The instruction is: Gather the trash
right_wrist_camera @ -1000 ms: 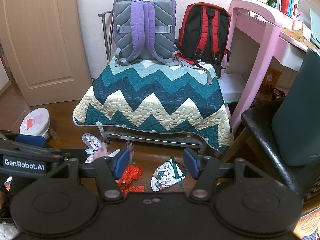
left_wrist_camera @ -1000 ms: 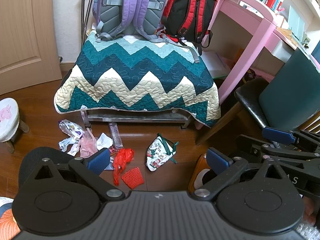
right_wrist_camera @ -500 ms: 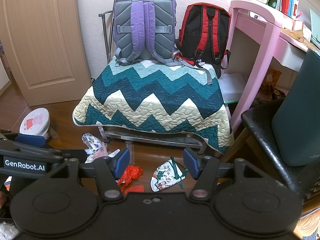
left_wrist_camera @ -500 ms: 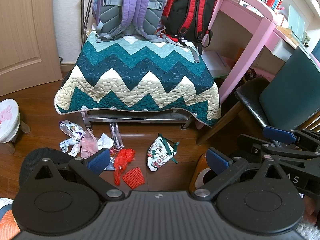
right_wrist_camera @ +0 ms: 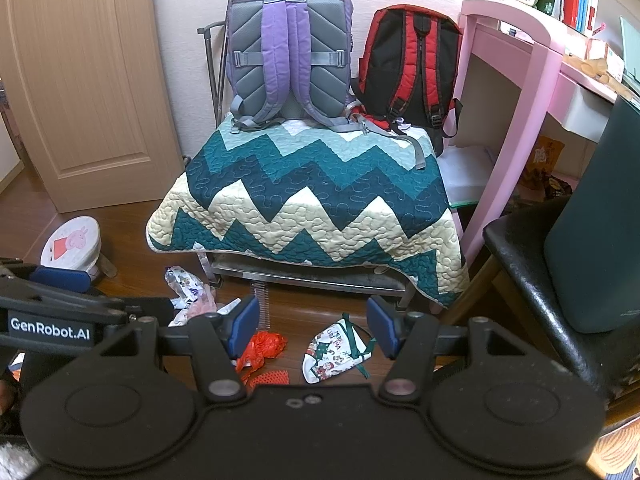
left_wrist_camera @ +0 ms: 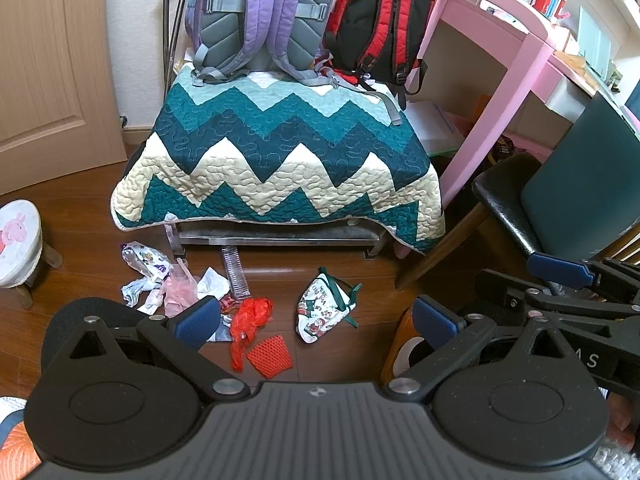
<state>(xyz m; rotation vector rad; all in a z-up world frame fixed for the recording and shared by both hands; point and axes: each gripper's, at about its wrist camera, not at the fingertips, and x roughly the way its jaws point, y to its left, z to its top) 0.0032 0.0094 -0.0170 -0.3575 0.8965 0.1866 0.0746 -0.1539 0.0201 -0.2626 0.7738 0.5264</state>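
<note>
Trash lies on the wood floor in front of a quilt-covered bench: a red plastic bag, a red mesh piece, a white printed Christmas bag, a clear ribbed wrapper, and crumpled pink and white wrappers. My left gripper is open and empty above the trash. My right gripper is open and empty, held over the red bag and Christmas bag. The right gripper also shows at the right of the left wrist view.
Purple and red-black backpacks stand on the bench. A pink desk and a black chair are at right. A small pig-print stool and a door are at left. A black bin rim sits near my left finger.
The left wrist view has shifted very slightly; both grippers stay open and nothing on the floor has moved.
</note>
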